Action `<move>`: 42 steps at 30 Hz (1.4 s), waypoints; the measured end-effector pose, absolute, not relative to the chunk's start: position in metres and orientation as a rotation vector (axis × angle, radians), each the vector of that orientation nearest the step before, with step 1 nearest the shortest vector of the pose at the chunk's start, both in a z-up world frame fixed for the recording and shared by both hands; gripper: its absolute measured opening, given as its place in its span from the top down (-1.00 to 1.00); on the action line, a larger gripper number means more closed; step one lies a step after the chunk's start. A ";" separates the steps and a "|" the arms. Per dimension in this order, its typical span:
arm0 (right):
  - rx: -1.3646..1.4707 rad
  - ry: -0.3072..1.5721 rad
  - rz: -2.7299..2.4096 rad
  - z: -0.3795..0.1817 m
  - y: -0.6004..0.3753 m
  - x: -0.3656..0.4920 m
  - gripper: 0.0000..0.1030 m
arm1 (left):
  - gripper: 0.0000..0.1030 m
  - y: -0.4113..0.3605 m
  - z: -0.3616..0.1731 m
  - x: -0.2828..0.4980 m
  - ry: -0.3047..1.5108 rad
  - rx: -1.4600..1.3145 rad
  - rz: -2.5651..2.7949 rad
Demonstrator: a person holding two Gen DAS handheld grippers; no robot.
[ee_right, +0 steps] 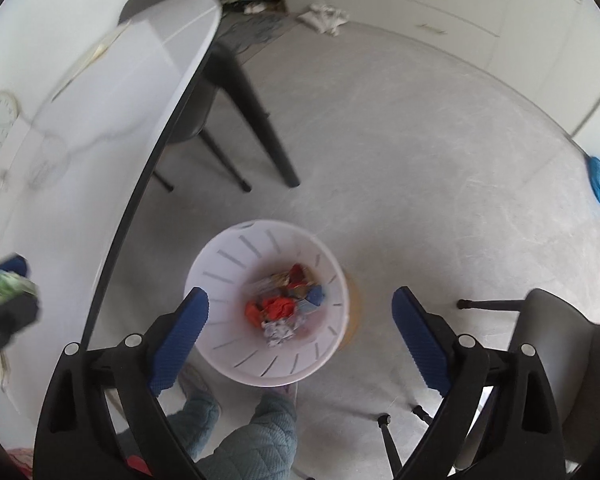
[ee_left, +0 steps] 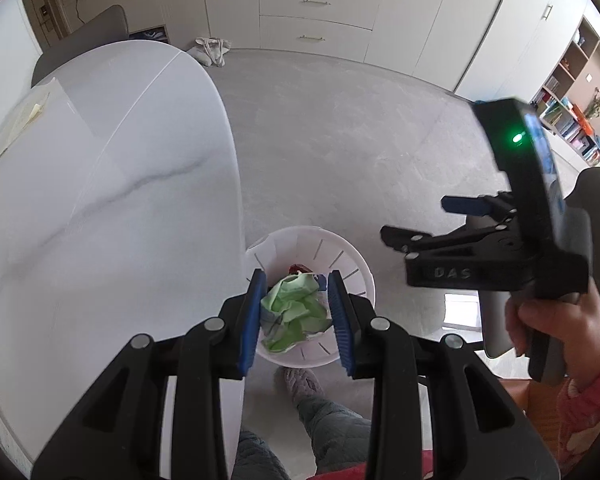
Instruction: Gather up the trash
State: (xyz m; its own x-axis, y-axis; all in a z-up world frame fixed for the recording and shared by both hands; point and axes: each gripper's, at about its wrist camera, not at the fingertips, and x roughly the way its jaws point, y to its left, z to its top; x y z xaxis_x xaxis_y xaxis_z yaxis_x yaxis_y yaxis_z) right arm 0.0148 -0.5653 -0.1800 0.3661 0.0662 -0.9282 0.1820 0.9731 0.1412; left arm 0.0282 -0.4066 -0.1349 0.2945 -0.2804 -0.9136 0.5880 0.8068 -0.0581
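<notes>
Green crumpled paper point(ee_left: 294, 312) is clamped by the left gripper point(ee_left: 298, 320) at lower centre; centre it over the white bin point(ee_left: 356, 280), then release. Right gripper point(ee_right: 300, 336) gapes empty.

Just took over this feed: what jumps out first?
The left tongs are shut on a crumpled green paper wad, hanging over the white slotted bin on the floor beside the white table. The right tongs stand wide open and empty above that bin, which holds red and blue scraps.

My left claw point(ee_left: 296, 316) pinches crumpled green paper point(ee_left: 294, 310) above the white slotted plastic bin point(ee_right: 220, 256) holding red, blue scraps point(ee_right: 286, 302).
</notes>
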 end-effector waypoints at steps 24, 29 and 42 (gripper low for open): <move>0.405 1.165 -0.290 -0.171 -0.636 -0.036 -0.90 | -0.62 -0.466 -0.212 0.020 1.254 0.407 -0.613; 0.367 1.130 -0.256 -0.152 -0.620 -0.023 -0.90 | -0.74 -0.440 -0.173 0.023 1.177 0.354 -0.556; 0.202 1.107 0.035 -0.111 -0.498 0.037 -0.95 | -0.85 -0.305 -0.110 0.037 1.109 0.175 -0.261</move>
